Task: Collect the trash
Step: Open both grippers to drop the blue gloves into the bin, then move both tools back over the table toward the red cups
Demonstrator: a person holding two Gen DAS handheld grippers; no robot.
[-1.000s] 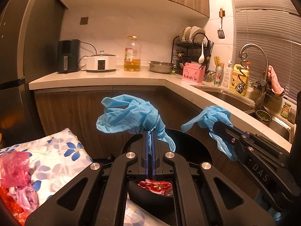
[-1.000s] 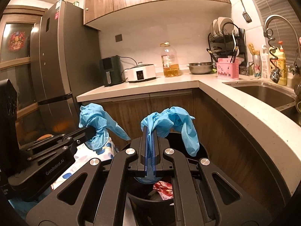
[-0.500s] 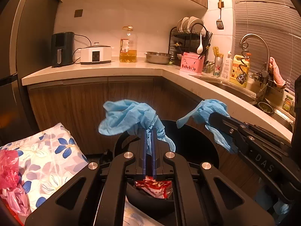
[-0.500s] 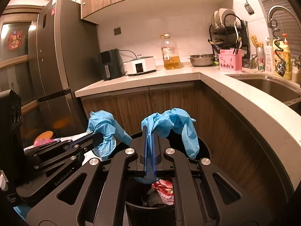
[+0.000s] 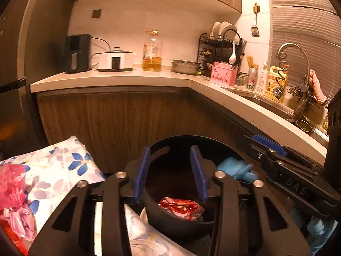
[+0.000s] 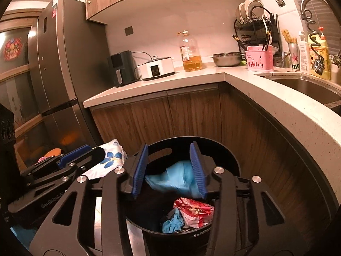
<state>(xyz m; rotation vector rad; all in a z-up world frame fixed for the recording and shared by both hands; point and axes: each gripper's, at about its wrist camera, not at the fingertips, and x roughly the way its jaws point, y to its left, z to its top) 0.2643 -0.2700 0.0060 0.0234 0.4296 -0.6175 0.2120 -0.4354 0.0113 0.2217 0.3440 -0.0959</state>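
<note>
- While both sets of tongs hang over the black trash bin (image 6: 230, 160), your left tongs (image 5: 171, 170) are spreading apart with nothing between the blue pads.
- Your right tongs (image 6: 170, 168) are spreading apart too; a blue glove (image 6: 170, 179) shows blurred in the gap between the pads, loose over the bin's mouth, and the pads do not seem to press on it.
- From the left wrist view, that glove (image 5: 236, 168) is a blurred blue patch inside the bin's rim, just below the right tongs' tip.
- Down in the bin lie a red wrapper (image 6: 194, 211) and a second crumpled blue glove (image 6: 171, 224), touching each other.
- Beside the bin, on its left, sits a flowered cloth (image 5: 53, 166) with pink plastic bags (image 5: 12, 192) on it.
- Behind, the counter (image 6: 162, 83) carries an oil bottle (image 6: 190, 53) and a white cooker (image 6: 156, 68).
</note>
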